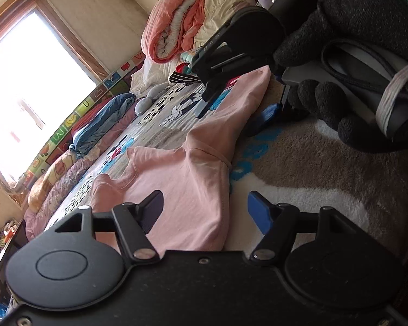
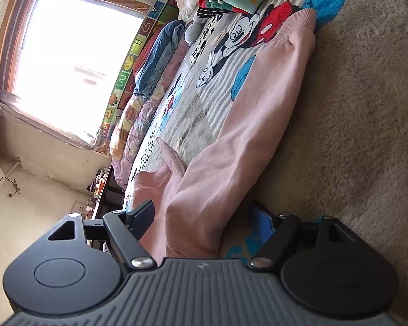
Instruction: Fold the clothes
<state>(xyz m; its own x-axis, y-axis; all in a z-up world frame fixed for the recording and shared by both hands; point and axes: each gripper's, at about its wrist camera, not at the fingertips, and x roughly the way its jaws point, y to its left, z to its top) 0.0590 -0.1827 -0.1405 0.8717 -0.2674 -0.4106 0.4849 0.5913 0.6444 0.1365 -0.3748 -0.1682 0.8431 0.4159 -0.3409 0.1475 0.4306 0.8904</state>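
Two grippers, both spread wide, gripping nothing: your left gripper [image 1: 205, 209] and right gripper [image 2: 201, 218] straddle the soft pink sweatshirt [image 1: 182, 179], lying rumpled on the plush cartoon blanket [image 2: 353, 135]; open pile lies rightward.

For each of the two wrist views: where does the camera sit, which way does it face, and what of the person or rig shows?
Left wrist: sits behind the open left gripper, low over the bed, facing along the pink sweatshirt toward the window; shows the right gripper and a gloved hand.
Right wrist: sits behind the open right gripper, facing along a pink sleeve toward the window; no hand shows.
Shared: sweatshirt, cartoon blanket, window.
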